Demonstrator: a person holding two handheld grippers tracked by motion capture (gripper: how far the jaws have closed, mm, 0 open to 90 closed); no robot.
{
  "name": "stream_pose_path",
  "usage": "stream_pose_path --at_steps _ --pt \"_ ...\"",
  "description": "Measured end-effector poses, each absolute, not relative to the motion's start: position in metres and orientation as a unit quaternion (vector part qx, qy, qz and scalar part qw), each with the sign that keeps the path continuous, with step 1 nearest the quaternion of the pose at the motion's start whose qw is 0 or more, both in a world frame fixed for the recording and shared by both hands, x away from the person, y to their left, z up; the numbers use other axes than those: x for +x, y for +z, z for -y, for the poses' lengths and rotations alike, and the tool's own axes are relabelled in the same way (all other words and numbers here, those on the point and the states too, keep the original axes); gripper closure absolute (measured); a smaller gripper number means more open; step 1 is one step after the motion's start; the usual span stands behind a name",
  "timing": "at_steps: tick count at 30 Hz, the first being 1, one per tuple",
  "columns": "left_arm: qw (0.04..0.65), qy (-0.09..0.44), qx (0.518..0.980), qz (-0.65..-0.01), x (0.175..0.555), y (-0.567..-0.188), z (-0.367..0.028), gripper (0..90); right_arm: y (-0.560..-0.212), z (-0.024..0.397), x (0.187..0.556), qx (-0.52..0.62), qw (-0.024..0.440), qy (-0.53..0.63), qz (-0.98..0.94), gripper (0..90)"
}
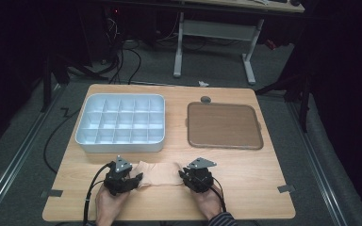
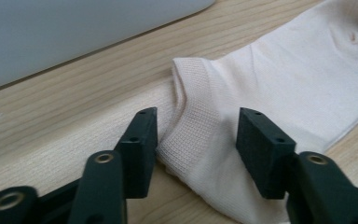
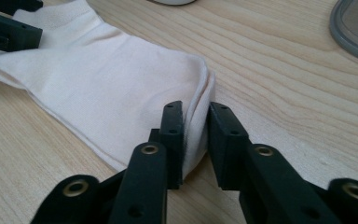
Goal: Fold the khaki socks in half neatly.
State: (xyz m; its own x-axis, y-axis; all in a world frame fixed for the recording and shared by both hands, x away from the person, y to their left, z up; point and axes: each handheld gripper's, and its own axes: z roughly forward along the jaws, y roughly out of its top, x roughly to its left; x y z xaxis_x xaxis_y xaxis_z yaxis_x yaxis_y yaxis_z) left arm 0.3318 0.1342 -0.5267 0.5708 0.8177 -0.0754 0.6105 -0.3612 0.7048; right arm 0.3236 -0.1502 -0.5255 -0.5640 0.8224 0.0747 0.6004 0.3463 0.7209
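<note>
Cream knit fabric, a sock, lies flat on the near edge of the wooden counter, stretched between the two hand-held grippers. The left gripper meets the sock at its ribbed cuff: in the left gripper view the cuff sits between the two black jaws, which stand apart, one beside the cuff's edge, the other over the fabric with a gap showing, so no pinch is made. The right gripper holds the opposite end: in the right gripper view its jaws are drawn close on a raised fold of the sock's edge, pinching it. The left gripper's jaw tips appear far off at the upper left of that view, at the sock's other end. Behind the sock, on the left half of the counter, stands a pale compartment box divided into a grid of cells; on the right half lies a brown tray with a grey rim.
</note>
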Motion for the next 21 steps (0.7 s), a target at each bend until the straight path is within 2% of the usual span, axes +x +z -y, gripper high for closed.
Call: stream_pose_path --at_steps 3,14,21 --pt "0.35 0.146 0.815 -0.437 0.3329 -0.5258 -0.1332 55.0 -0.5266 0.1509 0.3235 0.44 0.154 0.359 -0.808 81.4" --pt "0.36 0.116 0.819 -0.431 0.3347 -0.5245 -0.1332 75.9 -0.527 0.1509 0.3213 0.436 0.162 0.36 -0.809 85.4" --pt "0.372 0.112 0.82 -0.421 0.3338 -0.5241 -0.1332 80.5 -0.525 0.1522 0.3199 0.433 0.164 0.365 -0.808 86.1"
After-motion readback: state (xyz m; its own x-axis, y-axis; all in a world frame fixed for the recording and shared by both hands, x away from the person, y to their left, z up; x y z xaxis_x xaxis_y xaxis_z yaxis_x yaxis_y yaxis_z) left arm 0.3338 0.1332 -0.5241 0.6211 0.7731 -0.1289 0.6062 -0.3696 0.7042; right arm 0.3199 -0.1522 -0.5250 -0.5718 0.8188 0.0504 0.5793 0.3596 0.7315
